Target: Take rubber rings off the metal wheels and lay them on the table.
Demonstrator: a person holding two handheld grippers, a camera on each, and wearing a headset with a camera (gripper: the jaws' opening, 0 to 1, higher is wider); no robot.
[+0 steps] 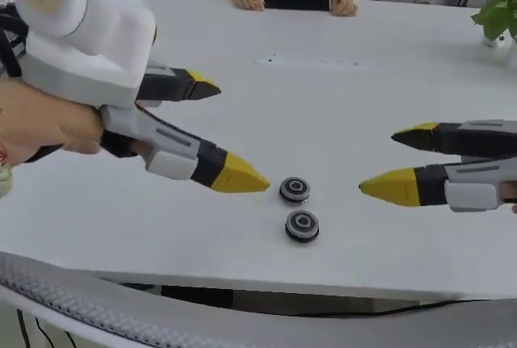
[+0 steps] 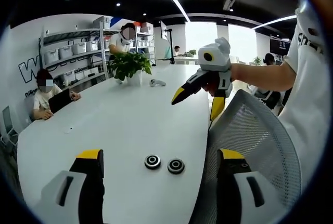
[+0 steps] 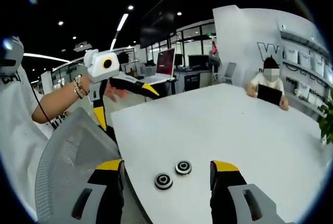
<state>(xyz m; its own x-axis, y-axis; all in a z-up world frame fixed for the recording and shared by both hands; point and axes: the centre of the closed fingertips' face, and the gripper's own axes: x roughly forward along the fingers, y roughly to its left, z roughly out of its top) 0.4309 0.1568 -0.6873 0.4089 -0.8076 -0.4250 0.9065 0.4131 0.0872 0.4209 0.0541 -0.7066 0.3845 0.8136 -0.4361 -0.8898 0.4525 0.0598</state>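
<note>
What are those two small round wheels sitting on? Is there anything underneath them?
The two small black-and-silver metal wheels lie flat, directly on the white table. No mat or tray shows around them. Their undersides face the tabletop and are covered.

the table [image 1: 339,98] top is white, smooth and matt, with a soft sheen. the wheels [image 1: 295,190] have shiny metal in the middle and dark matt rubber around it. the left gripper [image 1: 238,134] and right gripper [image 1: 380,163] are smooth plastic: white and grey bodies, black jaws, yellow tips. the chair [image 1: 242,316] back is grey woven mesh.
</note>
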